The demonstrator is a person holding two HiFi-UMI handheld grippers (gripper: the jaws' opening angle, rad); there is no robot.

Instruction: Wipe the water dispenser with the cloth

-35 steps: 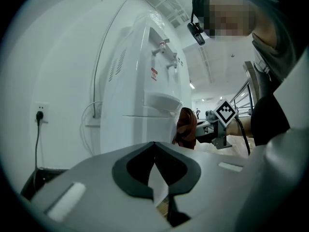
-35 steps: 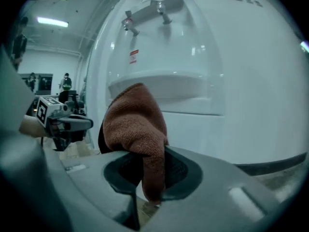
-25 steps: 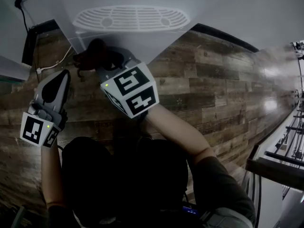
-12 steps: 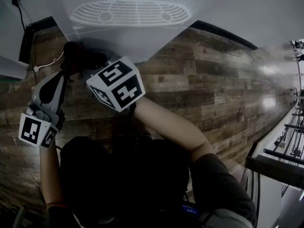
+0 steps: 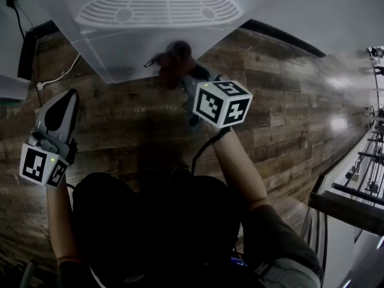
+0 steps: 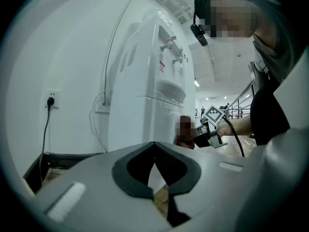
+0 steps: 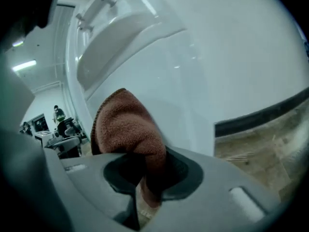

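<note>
The white water dispenser (image 5: 159, 17) rises ahead of me, its top grille seen from above; the left gripper view shows its taps and drip recess (image 6: 169, 66). My right gripper (image 5: 183, 74) is shut on a reddish-brown cloth (image 5: 174, 56) and holds it against the dispenser's lower front panel. Close up, the cloth (image 7: 128, 129) bulges out of the jaws of the right gripper (image 7: 145, 175) and touches the white panel (image 7: 203, 57). My left gripper (image 5: 67, 98) hangs to the dispenser's left, shut and holding nothing, with its tips (image 6: 154, 149) meeting.
A wall socket (image 6: 50, 100) with a black plug and cables is on the white wall left of the dispenser. A dark skirting board (image 5: 29, 56) runs along the wall. Wooden plank floor (image 5: 288, 101) lies below, with a railing (image 5: 360, 179) at the right.
My right gripper has swept the cloth rightward across the dispenser's front, from its left corner to near the middle. The left gripper has hardly moved.
</note>
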